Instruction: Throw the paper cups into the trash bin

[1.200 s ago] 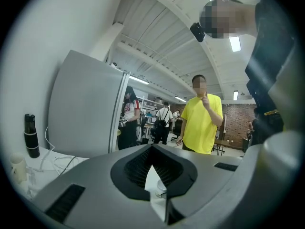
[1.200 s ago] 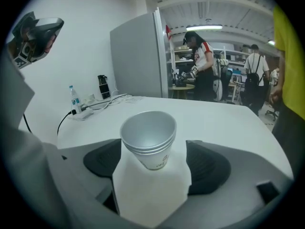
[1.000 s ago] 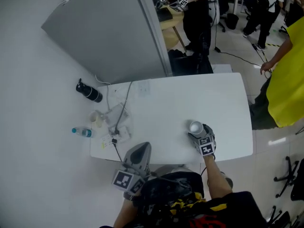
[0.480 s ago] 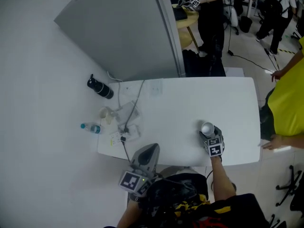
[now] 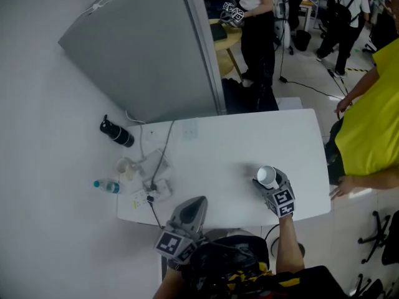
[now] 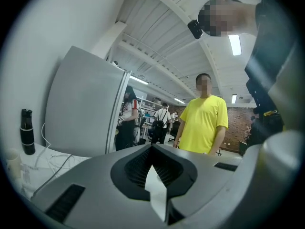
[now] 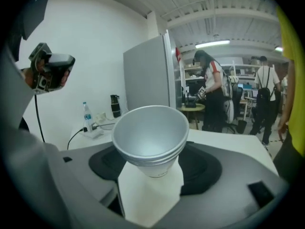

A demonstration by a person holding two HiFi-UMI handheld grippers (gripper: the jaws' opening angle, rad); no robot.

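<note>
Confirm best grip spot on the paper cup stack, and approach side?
Grip the paper cup stack on its tapered wall below the rims, side-on, one jaw each side: it is upright, mouth up, widening upward. The right gripper, jaws just closed, holds it so.

paper cups (image 7: pixel 150 140): matt white paper, smooth inside, as I see it
right gripper (image 7: pixel 150 185): matt grey plastic shell
table (image 5: pixel 218 142): smooth white top
water bottle (image 5: pixel 107 186): clear plastic, I think
</note>
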